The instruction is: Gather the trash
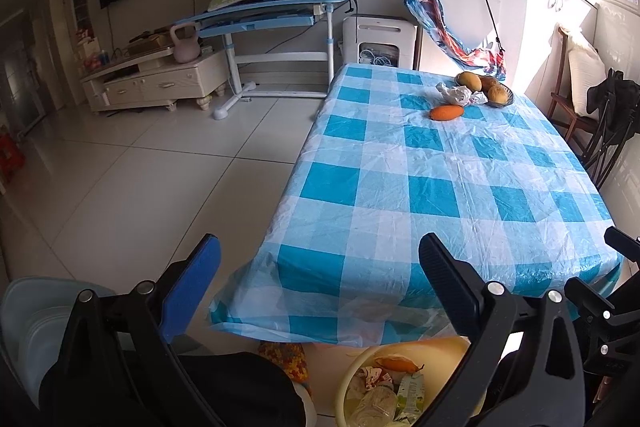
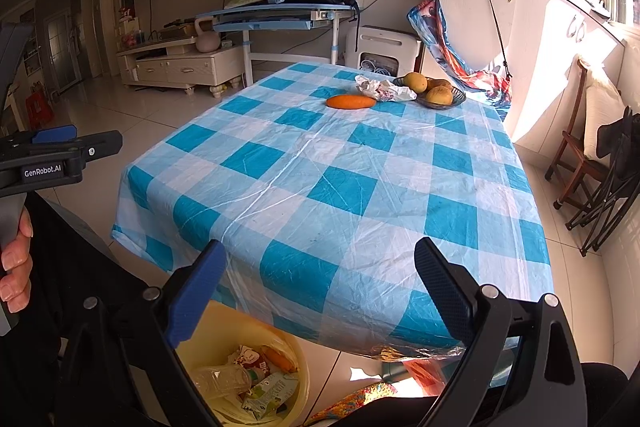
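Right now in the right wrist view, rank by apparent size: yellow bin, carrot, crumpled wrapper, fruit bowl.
1. Yellow bin, though it sits nearest the camera and is partly hidden.
2. Fruit bowl.
3. Crumpled wrapper and carrot: they look alike in size, so I won't rank them.

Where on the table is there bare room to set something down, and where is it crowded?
The tablecloth is bare across its whole near and middle stretch, from the near edge above the yellow bin up to the carrot. Only the far end is crowded: carrot, crumpled wrapper and fruit bowl cluster there.
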{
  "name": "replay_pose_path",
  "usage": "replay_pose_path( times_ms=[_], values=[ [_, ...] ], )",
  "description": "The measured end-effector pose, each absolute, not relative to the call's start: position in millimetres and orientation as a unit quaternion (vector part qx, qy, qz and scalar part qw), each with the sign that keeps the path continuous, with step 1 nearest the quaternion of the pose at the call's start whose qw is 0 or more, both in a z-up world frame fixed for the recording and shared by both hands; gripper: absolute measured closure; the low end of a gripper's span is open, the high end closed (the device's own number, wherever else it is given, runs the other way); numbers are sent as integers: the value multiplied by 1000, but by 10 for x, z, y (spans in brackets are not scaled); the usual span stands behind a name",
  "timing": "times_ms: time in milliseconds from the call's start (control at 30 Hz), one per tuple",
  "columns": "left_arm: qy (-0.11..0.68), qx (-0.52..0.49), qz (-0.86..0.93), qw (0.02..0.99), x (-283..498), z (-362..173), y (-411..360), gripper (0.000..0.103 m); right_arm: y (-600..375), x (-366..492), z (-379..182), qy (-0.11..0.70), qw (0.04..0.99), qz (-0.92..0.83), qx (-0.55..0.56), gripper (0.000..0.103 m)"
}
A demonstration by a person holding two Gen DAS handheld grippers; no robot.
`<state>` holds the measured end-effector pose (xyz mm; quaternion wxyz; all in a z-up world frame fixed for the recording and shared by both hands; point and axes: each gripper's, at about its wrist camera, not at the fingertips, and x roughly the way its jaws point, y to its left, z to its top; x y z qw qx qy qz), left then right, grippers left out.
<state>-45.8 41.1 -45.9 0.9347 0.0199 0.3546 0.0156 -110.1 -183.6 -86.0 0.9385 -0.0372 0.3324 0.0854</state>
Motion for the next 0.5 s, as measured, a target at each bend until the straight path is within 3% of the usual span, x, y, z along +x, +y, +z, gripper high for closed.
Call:
replay_pose_path(
  times_ms=[500],
  values=[
    [355, 23, 17, 934, -456, -467, 411, 7, -1847, -1101, -864, 332, 939, 85, -37, 12]
  ],
)
